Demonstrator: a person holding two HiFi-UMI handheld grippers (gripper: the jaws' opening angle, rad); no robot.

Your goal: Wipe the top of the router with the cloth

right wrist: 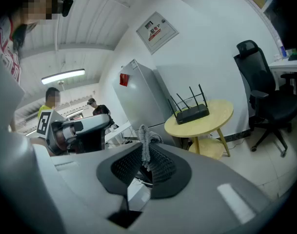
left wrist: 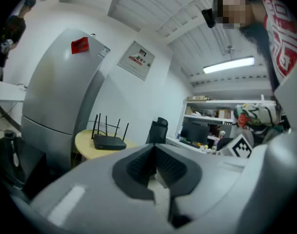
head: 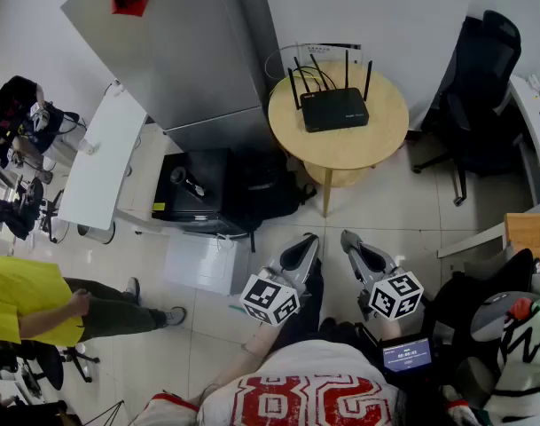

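One router (head: 334, 109), one table (head: 389, 140). Left gripper (left wrist: 154, 149) pinched together, empty. Right gripper (right wrist: 145, 156) nips what looks like cloth (right wrist: 143, 134), unseen from the head view.

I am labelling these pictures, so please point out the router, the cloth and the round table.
router (head: 334, 109), head view, middle of its black top.
cloth (right wrist: 143, 133), right gripper view, its upper end.
round table (head: 340, 152), head view, bare wooden top.

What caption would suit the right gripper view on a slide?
Right gripper pinching a grey cloth, facing the black router on a round table.
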